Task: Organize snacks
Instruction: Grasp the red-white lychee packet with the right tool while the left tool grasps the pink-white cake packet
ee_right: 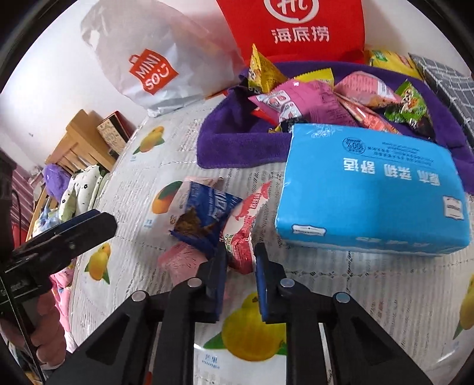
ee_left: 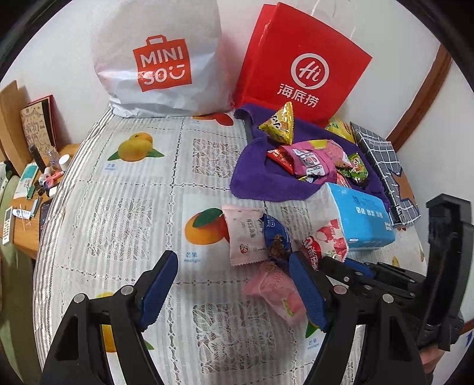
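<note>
Partly hidden: red-white snack packet | right claw clamped on it | left claw apart

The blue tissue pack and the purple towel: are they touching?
Touching. The right wrist view shows the blue tissue pack lying with its far edge over the purple towel, no gap between them.

The red Haidilao bag is cut off by the top edge. The pink snack packet lies partly behind a left finger — its print is too blurred to read.
</note>
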The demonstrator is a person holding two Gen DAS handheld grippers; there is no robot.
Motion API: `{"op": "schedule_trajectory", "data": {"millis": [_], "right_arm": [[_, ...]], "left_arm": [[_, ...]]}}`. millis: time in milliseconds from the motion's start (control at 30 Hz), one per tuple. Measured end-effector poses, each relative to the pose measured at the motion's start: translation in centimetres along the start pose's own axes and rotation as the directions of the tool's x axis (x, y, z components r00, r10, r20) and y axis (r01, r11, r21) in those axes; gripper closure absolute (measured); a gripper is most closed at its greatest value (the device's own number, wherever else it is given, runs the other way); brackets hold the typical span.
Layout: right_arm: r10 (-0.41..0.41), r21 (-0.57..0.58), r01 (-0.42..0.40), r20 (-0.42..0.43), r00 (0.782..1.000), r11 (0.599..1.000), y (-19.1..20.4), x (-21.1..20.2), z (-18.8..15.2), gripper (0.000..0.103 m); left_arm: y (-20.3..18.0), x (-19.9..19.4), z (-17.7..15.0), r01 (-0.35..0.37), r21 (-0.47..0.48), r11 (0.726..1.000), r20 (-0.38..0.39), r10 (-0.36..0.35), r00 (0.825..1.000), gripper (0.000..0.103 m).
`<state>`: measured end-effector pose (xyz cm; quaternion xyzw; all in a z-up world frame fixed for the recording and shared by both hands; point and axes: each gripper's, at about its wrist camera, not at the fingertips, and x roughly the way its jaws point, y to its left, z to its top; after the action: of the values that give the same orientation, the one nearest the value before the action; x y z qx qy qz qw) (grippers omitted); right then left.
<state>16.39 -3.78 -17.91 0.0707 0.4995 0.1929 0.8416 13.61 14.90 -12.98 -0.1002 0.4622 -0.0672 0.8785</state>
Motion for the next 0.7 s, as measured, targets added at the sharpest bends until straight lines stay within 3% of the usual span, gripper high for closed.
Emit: {"op": "schedule_trajectory", "data": {"millis": [133,200,467,600,667,700], "right_arm": [[0.024,-0.029,-0.023,0.027,0.999,0.999,0.1,-2.1,-0.7,0.088],[0.023,-0.049,-0.021,0.039,0.999,0.999,0.0,-3.3,-1.1,0.096],[-0.032,-0.058,0.037,0.085,0.996,0.998,-3.1,-7.2,-3.7,0.097],[-0.011,-0.043,0.014,0.077,0.997,0.999,-3.9,-7.1,-4.1,0.091],[0.021,-0.035,-0.018,0.080,0.997,0.999,-3.7,-6.7,-4.0,0.072],[0.032,-0.033,-0.030,0.084,0.996,0.999,-3.5,-6.5,-3.8,0.068]], "left_arm": [[-0.9,-0.7,-0.2,-0.001,0.006,1.000,0.011,0.001,1.000,0.027],[-1.3,-1.1,-0.3,-0.001,0.012,1.000,0.017,0.001,1.000,0.027],[-3.1,-2.1,-0.8,0.003,0.021,1.000,0.037,-0.004,0.999,0.027],[-3.3,-2.1,-1.0,0.004,0.009,1.000,0.038,-0.005,0.999,0.027],[-3.3,-2.1,-1.3,-0.003,0.010,1.000,0.034,0.003,0.999,0.027],[-3.2,-2.2,-1.3,-0.006,0.012,1.000,0.034,0.006,0.999,0.027]]}}
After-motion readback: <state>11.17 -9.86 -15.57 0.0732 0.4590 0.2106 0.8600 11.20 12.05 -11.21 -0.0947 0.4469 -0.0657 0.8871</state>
